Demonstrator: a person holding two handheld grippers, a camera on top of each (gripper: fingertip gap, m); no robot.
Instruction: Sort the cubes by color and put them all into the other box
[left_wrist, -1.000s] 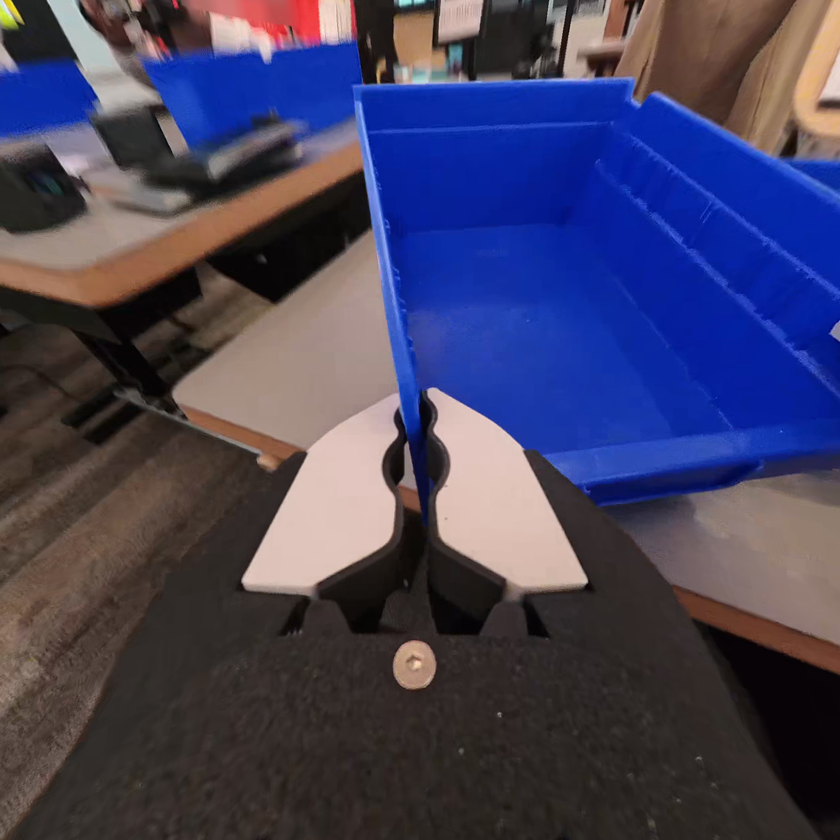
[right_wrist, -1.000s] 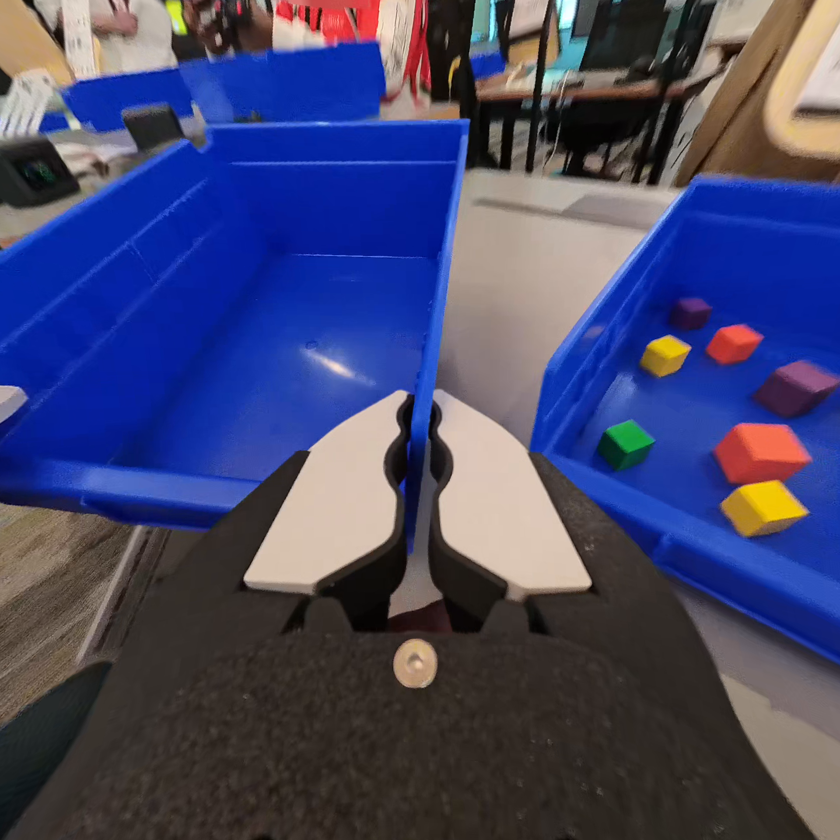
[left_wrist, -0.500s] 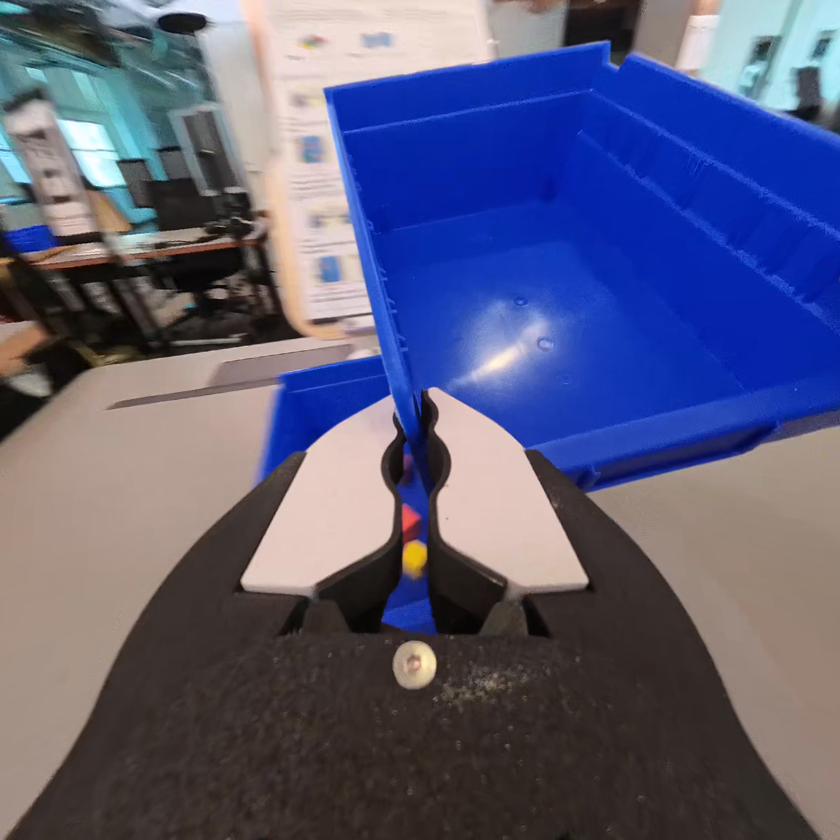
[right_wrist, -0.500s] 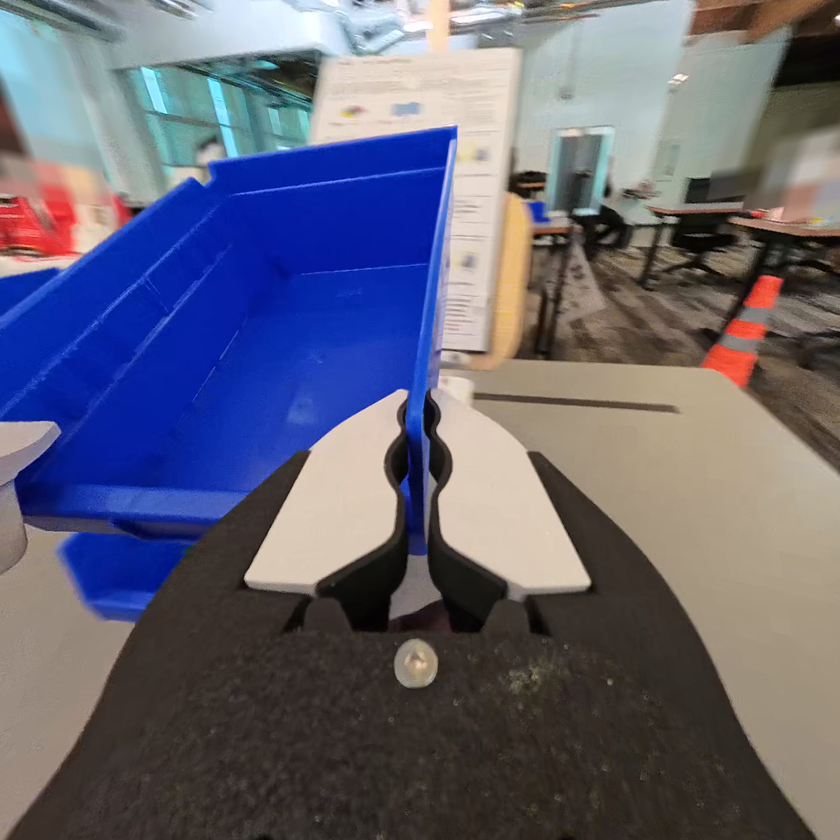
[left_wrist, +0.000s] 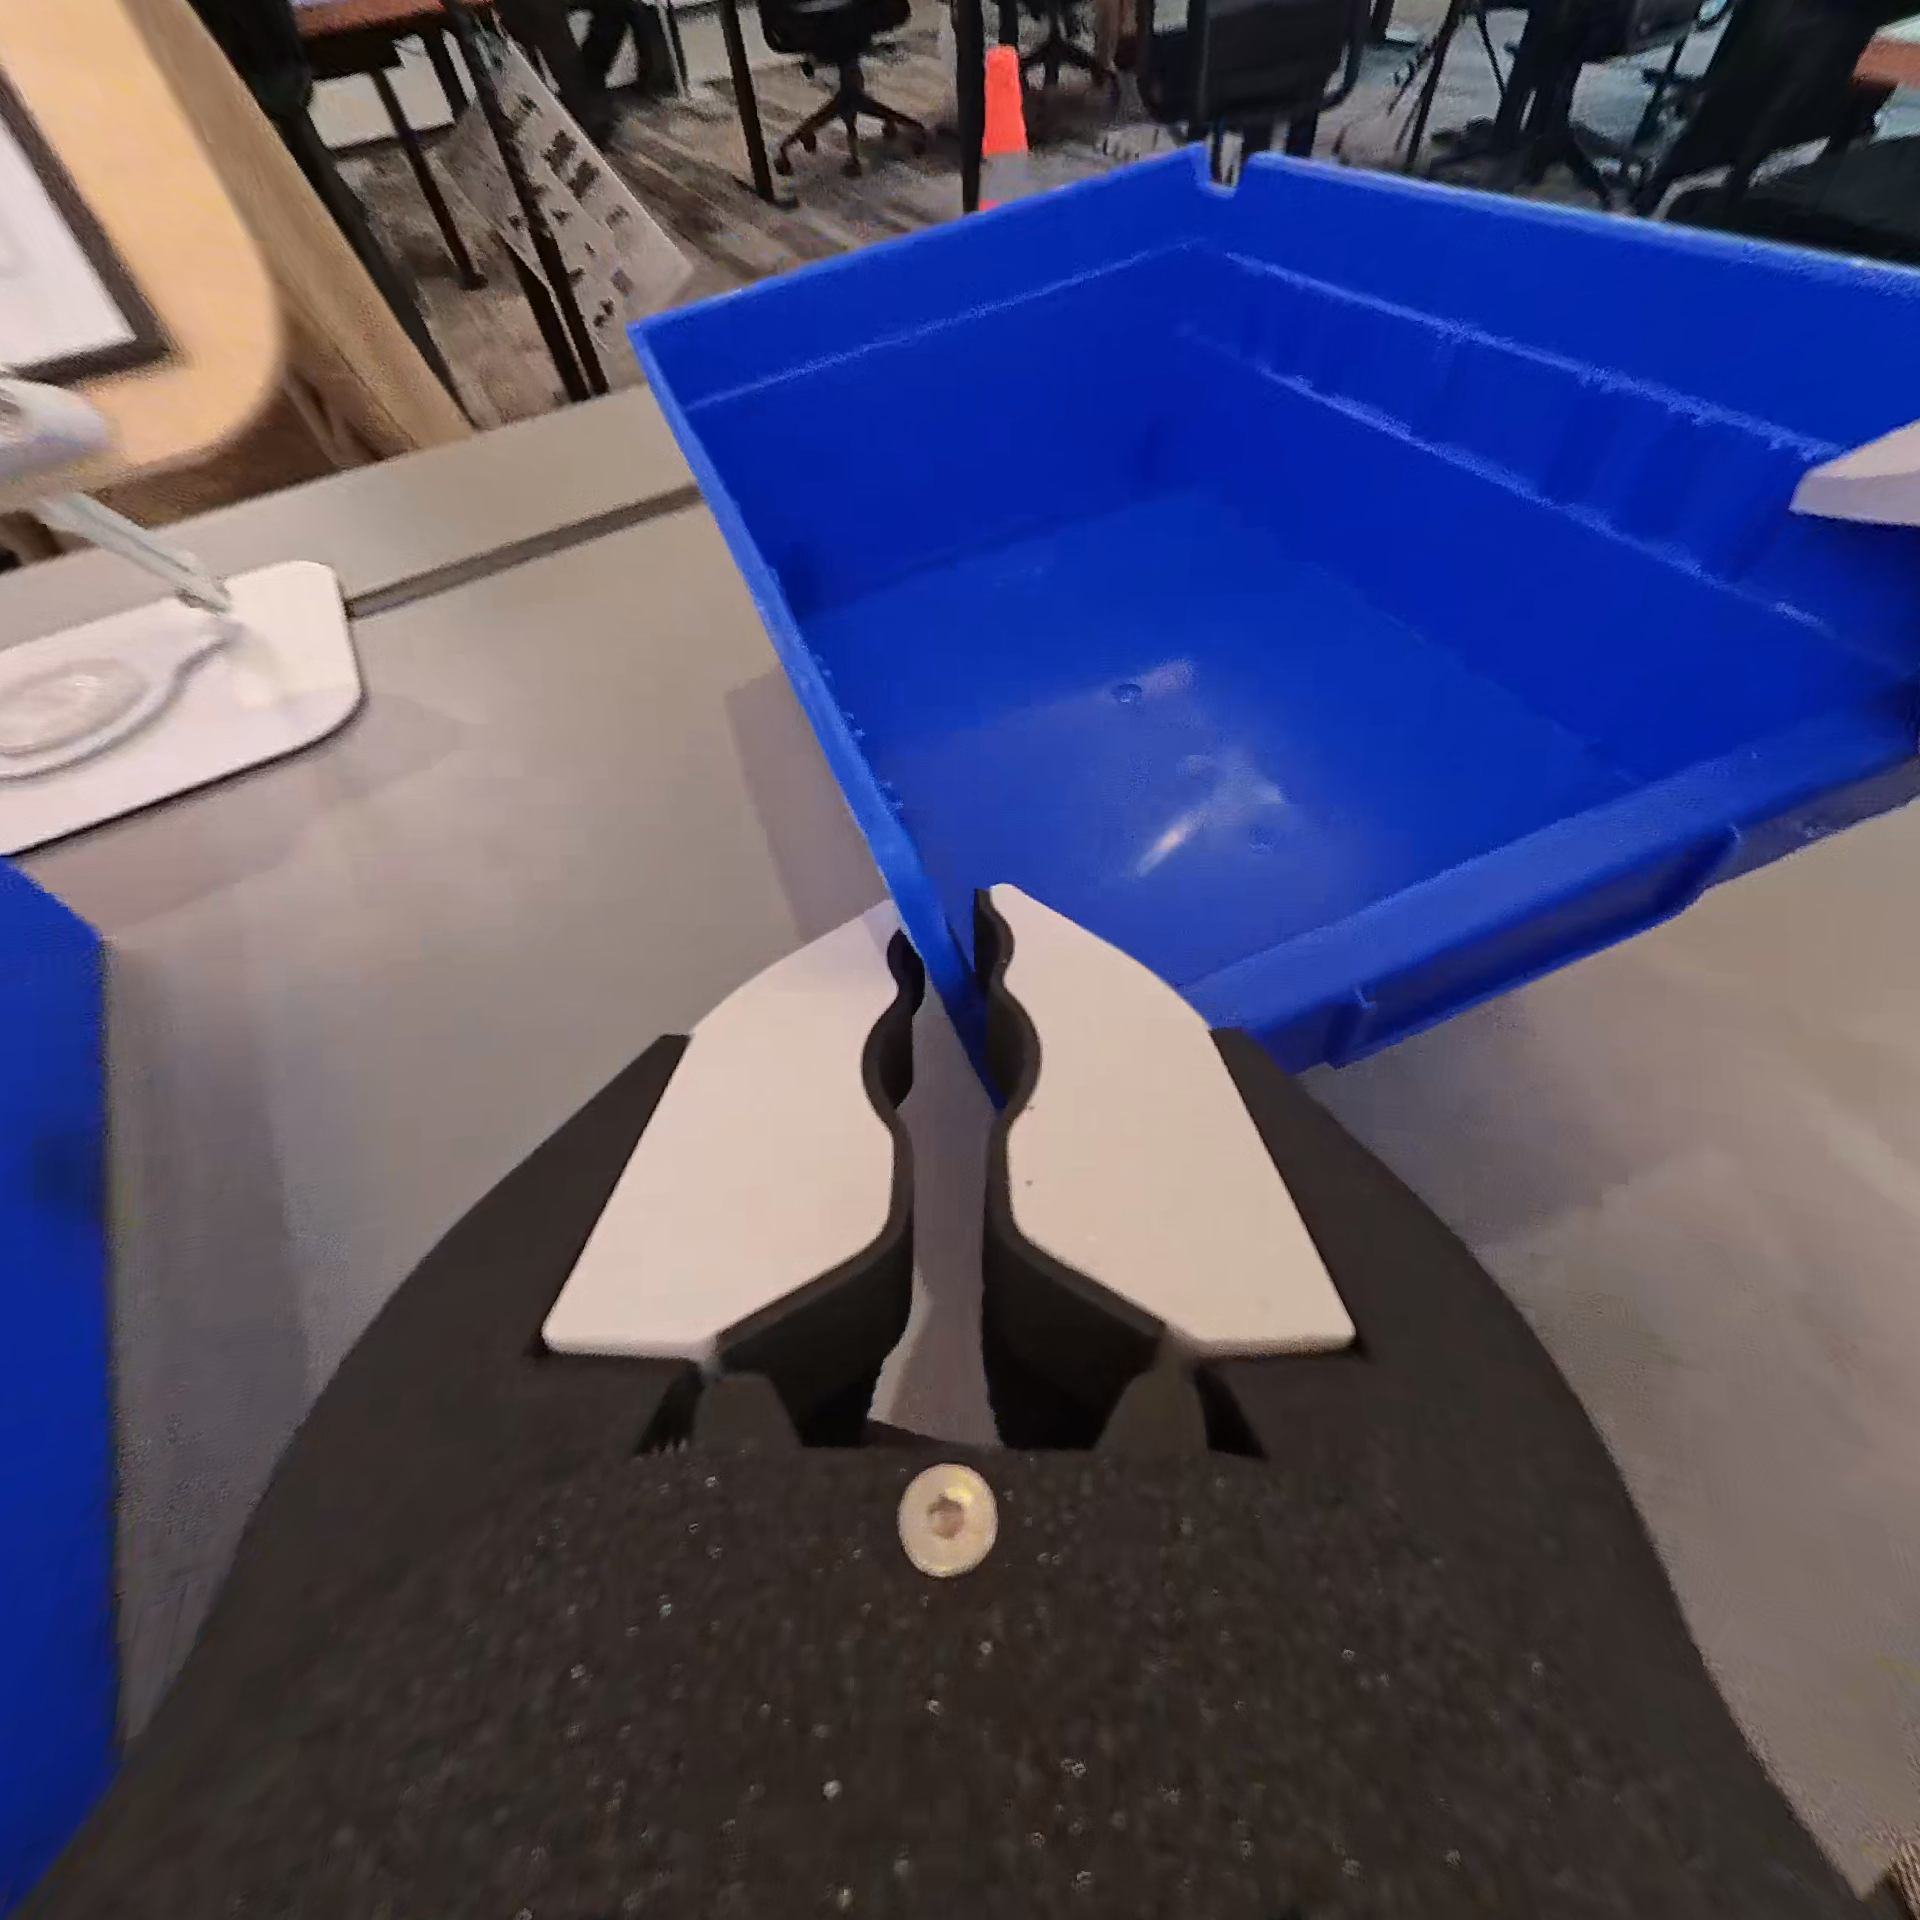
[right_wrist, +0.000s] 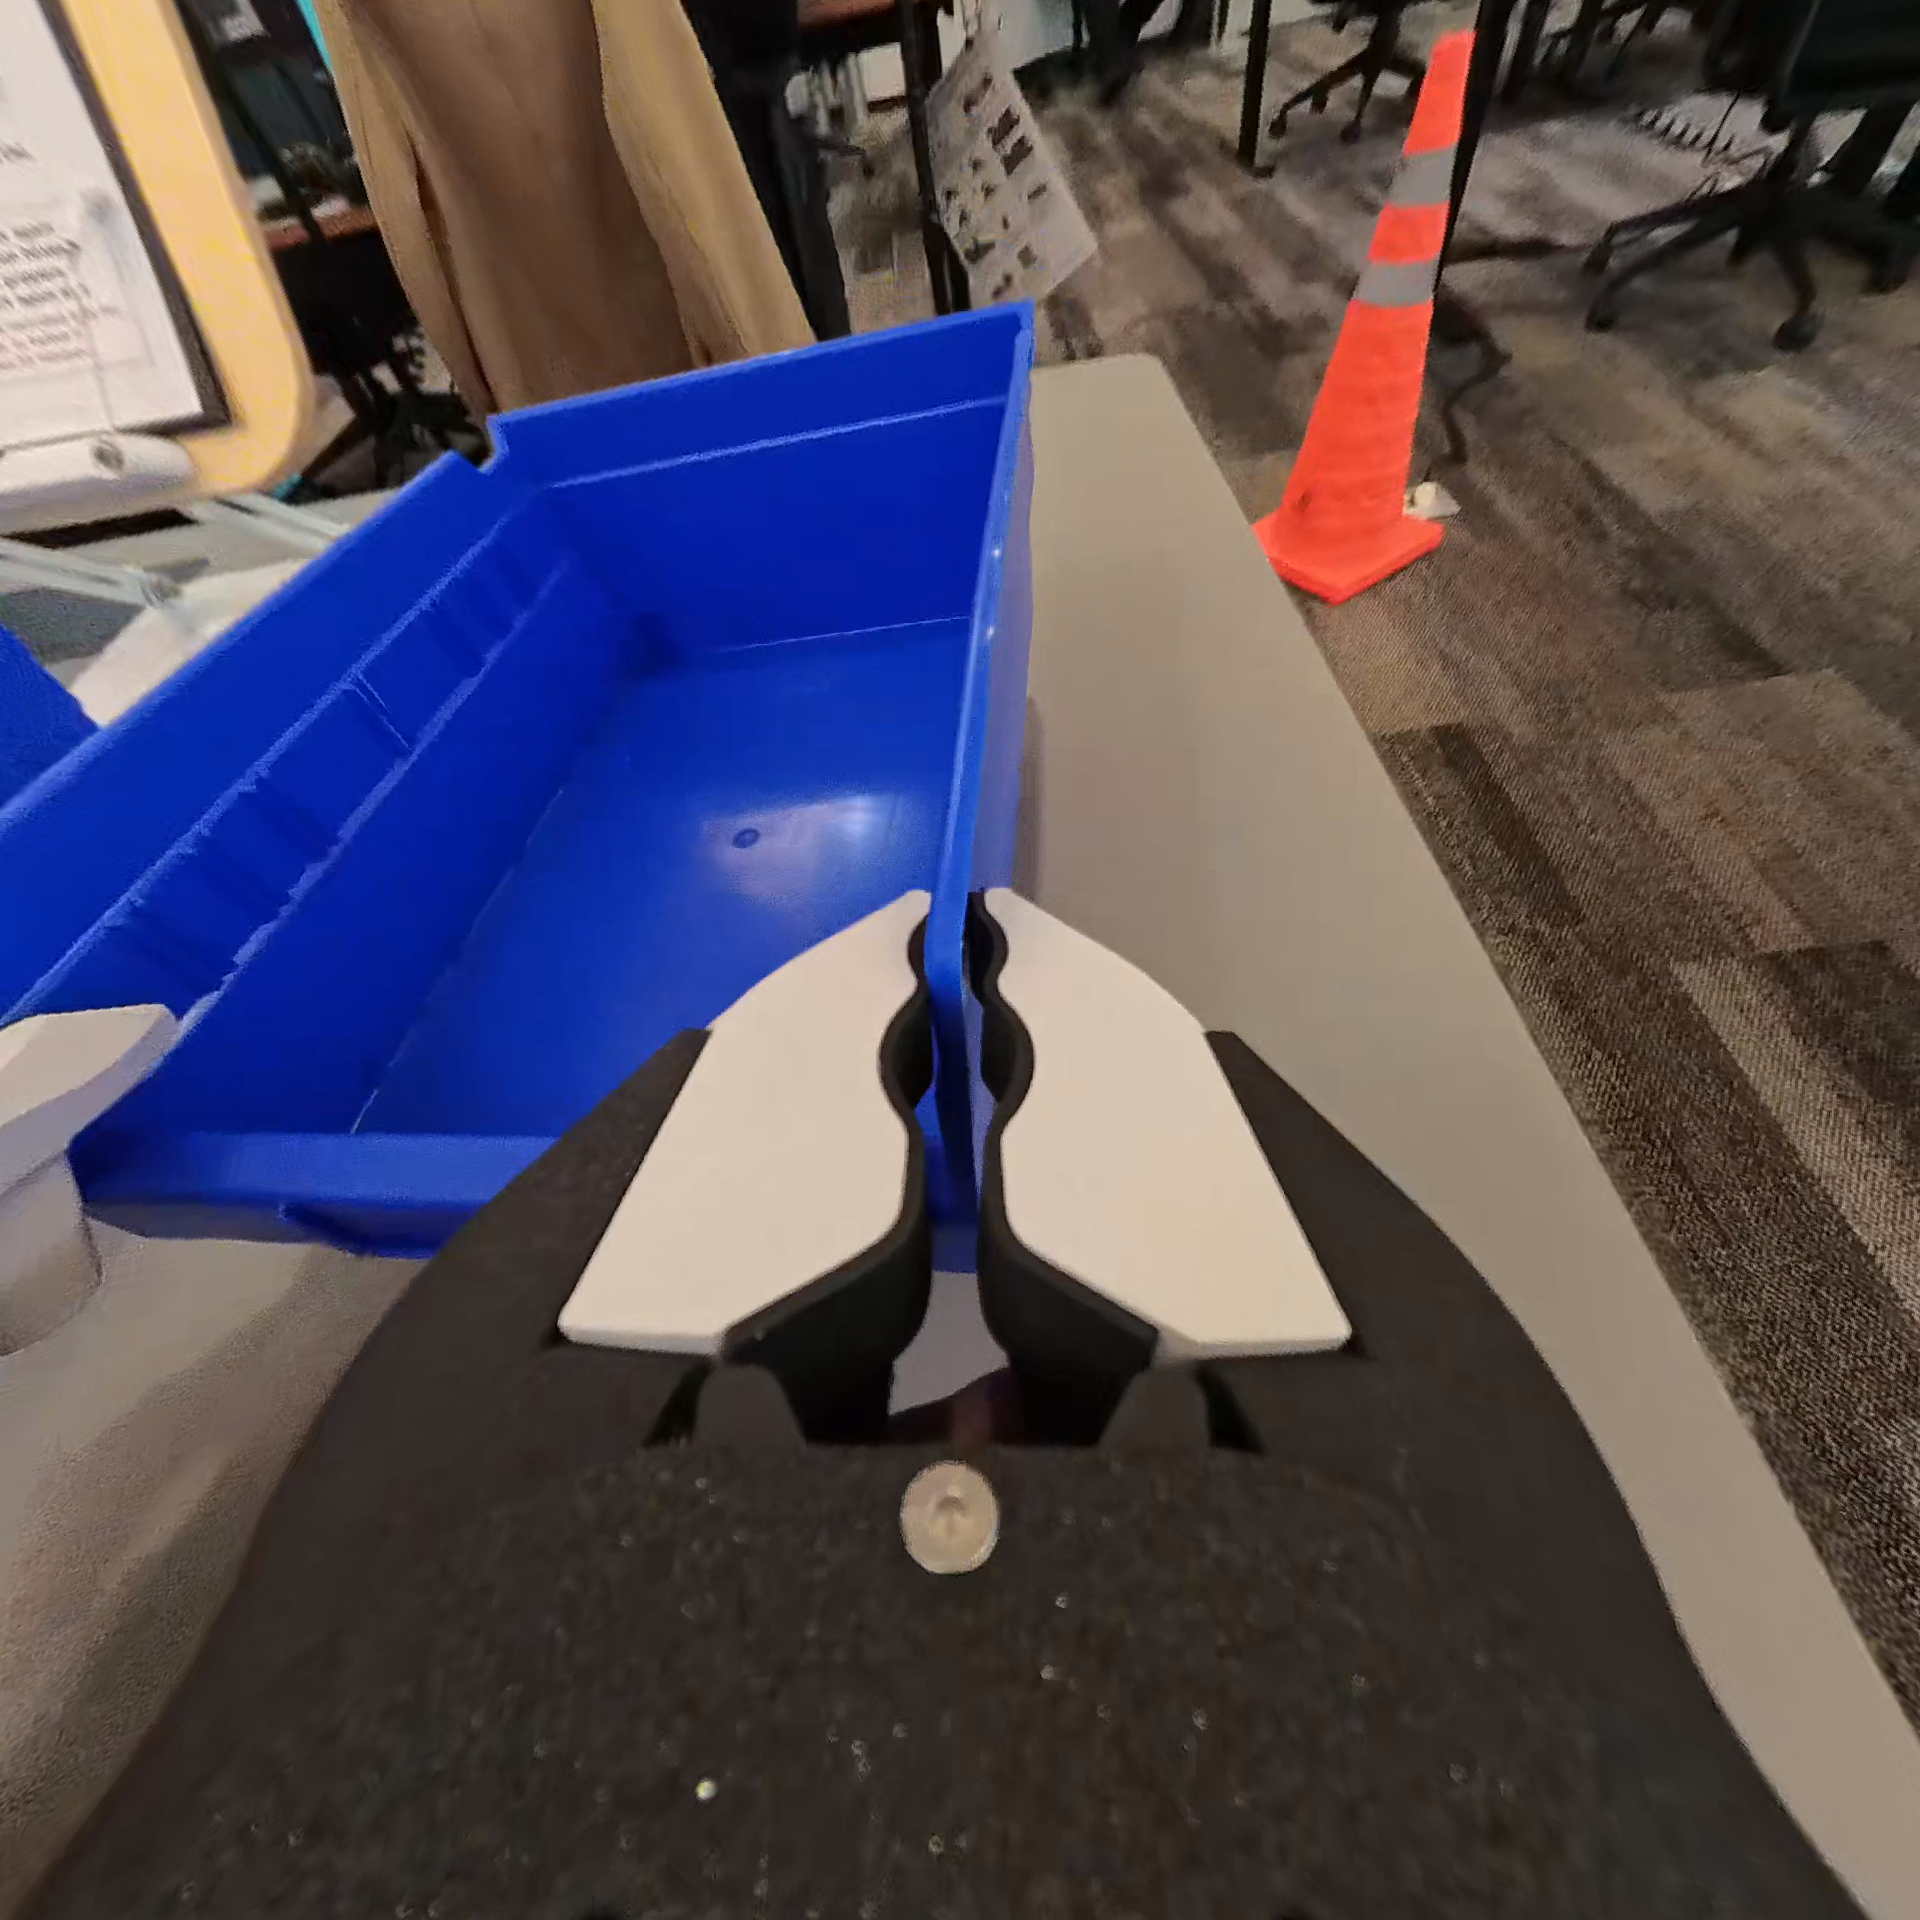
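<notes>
Box (left_wrist: 1299, 644) of glossy blue plastic, empty, both claws clamped on its side walls.

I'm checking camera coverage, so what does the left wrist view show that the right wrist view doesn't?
Only the left wrist view shows the white stand base on the table. Only the right wrist view shows the whole orange cone on the carpet. Both share the empty blue box, with the left gripper and the right gripper each on a side wall.
</notes>
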